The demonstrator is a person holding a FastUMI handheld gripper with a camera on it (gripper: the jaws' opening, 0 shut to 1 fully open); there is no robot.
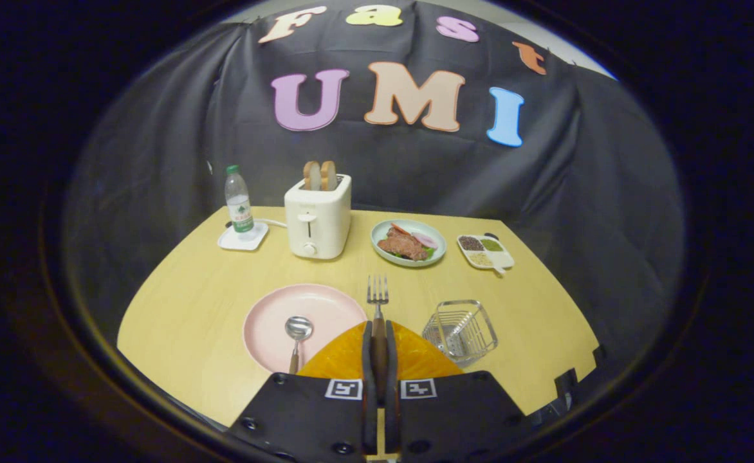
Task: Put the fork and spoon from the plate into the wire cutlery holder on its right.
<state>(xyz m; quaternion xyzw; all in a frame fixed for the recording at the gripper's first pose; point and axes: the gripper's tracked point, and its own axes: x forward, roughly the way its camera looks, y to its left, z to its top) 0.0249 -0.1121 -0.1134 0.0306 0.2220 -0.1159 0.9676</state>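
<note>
gripper view: gripper (pixel 377 360) closed on the fork (pixel 377 308) handle, lifted clear of the plate (pixel 267 321); spoon (pixel 297 335) remains there. next: carry right over the wire cutlery holder (pixel 460 329), then release.

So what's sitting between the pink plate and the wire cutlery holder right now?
In the gripper view, the gripper sits there, shut on the fork, tines pointing ahead. The pink plate with the spoon is to its left, the wire cutlery holder to its right.
</note>
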